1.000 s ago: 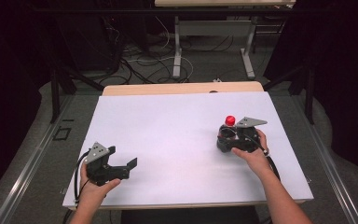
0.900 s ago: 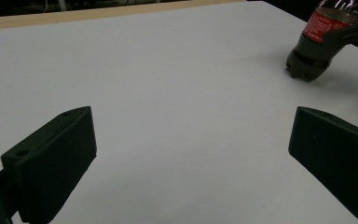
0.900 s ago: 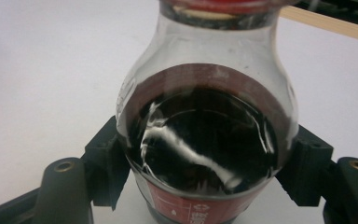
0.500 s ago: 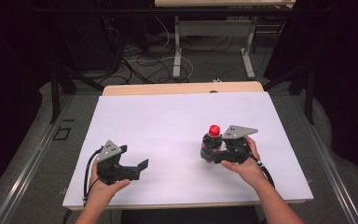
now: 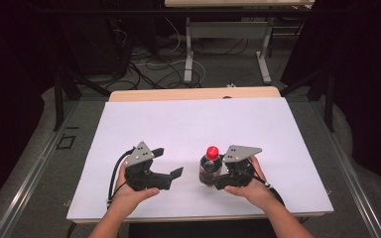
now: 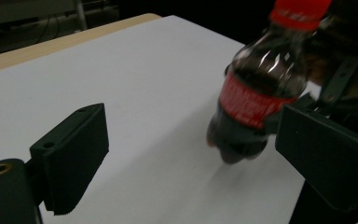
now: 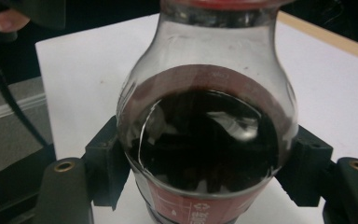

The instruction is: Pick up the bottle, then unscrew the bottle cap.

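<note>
Above white table (image 5: 188, 124), right gripper (image 5: 217, 174) clamping cola bottle (image 5: 211, 166), seemingly lifted

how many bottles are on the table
1. A dark soda bottle with a red cap stands right of centre near the front edge of the white table, clamped in the right tongs.

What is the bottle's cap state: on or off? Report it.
On. The red cap sits on the neck of the bottle, which the right hand-held gripper clamps upright above the white table.
</note>
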A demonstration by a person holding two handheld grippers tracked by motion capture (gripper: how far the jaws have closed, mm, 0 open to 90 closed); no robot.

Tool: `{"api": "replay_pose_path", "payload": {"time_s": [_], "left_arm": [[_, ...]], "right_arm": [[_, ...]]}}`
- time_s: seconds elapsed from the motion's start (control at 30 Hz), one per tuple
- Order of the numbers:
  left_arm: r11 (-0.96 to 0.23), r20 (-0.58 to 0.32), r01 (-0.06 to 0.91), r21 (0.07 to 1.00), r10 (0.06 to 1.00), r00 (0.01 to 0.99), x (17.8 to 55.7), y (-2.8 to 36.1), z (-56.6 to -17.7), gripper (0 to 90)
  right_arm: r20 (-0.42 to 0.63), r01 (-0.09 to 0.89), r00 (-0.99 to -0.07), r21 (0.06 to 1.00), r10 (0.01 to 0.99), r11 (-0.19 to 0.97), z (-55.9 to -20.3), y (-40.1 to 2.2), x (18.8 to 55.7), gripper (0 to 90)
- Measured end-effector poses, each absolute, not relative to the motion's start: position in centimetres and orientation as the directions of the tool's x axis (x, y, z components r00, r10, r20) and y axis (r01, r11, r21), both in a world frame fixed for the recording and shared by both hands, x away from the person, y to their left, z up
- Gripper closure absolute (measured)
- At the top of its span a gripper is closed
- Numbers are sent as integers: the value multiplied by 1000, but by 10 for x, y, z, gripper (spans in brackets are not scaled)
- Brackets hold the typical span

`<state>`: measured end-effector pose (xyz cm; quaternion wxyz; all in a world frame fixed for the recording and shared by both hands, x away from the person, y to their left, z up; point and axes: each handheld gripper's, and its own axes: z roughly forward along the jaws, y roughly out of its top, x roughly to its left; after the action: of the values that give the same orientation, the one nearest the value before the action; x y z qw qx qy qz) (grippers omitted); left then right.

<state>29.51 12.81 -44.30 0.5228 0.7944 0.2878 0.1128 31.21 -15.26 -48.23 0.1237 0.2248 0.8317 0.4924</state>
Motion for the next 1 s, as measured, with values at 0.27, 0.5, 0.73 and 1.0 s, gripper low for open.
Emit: {"api": "replay_pose_path", "payload": {"time_s": [0.27,0.5,0.73,1.0], "left_arm": [[-331,-160,332,883,454,877,299,103,-428,189],[-343,-183,316,885,368,912,305,93,-422,373],[-370,-213,319,872,300,930,307,84,-419,507],[-414,-166,291,862,312,936,302,80,-418,599]], "right_arm": [[-13,215,-904,849,426,482,-493,-141,303,291],[-15,195,-917,854,398,482,-496,-136,300,291],[-6,180,-931,863,366,471,-496,-135,297,291],[10,188,-935,860,353,474,-498,-134,297,292]]}}
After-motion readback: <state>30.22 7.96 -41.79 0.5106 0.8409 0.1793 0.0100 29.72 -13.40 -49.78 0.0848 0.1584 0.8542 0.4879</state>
